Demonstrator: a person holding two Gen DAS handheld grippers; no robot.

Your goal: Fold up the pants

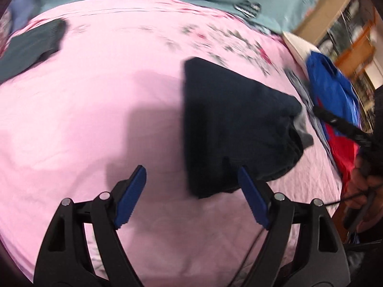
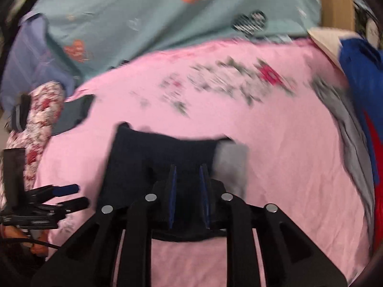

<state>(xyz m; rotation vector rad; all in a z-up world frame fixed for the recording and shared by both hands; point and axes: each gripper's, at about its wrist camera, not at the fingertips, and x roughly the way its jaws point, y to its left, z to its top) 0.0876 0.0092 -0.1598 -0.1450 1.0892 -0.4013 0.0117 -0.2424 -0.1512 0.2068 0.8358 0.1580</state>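
Folded dark pants (image 1: 234,129) on pink bed sheet (image 1: 95,119). Left tongs (image 1: 191,191) spread wide, empty; right tongs (image 2: 188,191) pinching the pants' near edge. Blue-red clothes (image 1: 335,95) piled right, grey garment (image 1: 31,45) far left.

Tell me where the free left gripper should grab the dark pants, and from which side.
Probably the near left corner of the pants, from the sheet side: that straight folded edge lies flat and exposed, nearest the open left gripper. The right gripper is at their near edge.

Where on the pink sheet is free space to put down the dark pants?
Free: the pink sheet between the dark pants and the grey-green garment. Crowded: the right edge, with blue and red clothes.
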